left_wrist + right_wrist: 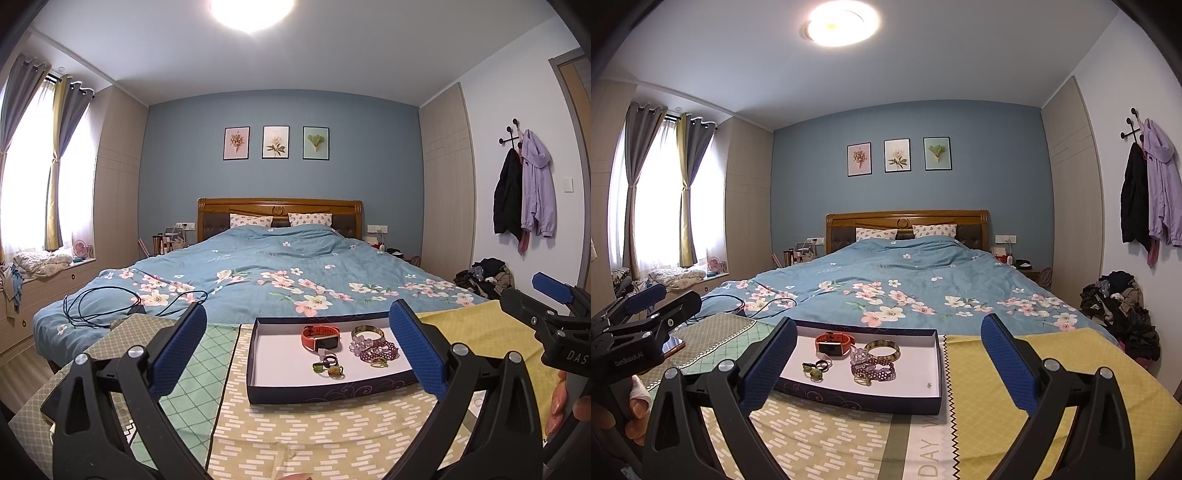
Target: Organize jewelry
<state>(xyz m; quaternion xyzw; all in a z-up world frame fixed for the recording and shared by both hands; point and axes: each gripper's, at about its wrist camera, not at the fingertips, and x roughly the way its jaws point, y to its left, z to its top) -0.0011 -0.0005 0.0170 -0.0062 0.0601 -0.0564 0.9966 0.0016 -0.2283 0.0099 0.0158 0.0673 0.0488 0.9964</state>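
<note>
A shallow dark blue box lid (306, 393) (871, 400) with a white inside lies on a patterned cloth. In it are an orange smartwatch (320, 338) (833, 345), a gold bangle (367, 333) (882, 349), purple beaded bracelets (373, 349) (873, 367) and a few small rings (328, 365) (816, 369). My left gripper (297, 347) hangs open in front of the box, nothing between its blue pads. My right gripper (888, 360) is open too, just short of the box. Each gripper shows at the edge of the other's view.
The cloth-covered table (295, 435) stands at the foot of a bed with a blue floral duvet (280, 273). A black cable (110, 306) lies on the bed's left. A phone (674, 345) rests on the table's left. Clothes (1123, 306) are piled on the floor at right.
</note>
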